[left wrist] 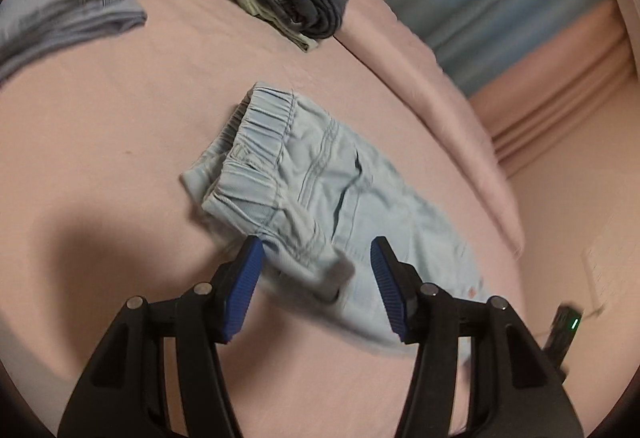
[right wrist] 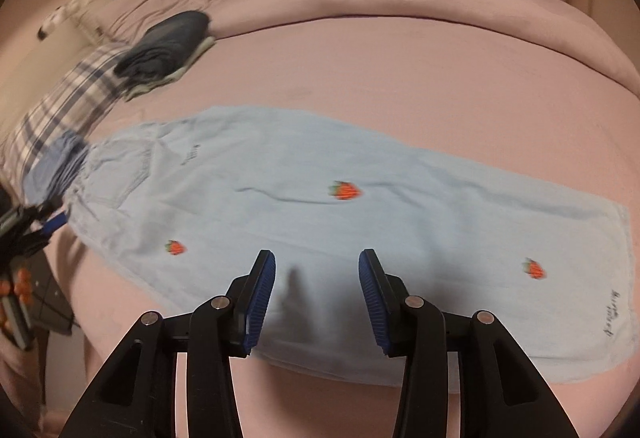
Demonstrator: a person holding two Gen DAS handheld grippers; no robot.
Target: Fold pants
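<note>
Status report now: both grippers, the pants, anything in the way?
Left gripper jaws open over waistband. Right gripper jaws open, empty. Light blue pants flat on bed. Folded dark clothes lie apart.

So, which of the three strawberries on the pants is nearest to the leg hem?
The strawberry right of the right gripper, beside the printed script. The other two lie further toward the waistband of the light blue pants.

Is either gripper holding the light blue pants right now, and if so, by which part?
Nothing is held. The left gripper stands open at the waistband of the pants; the right gripper is open over a leg.
</note>
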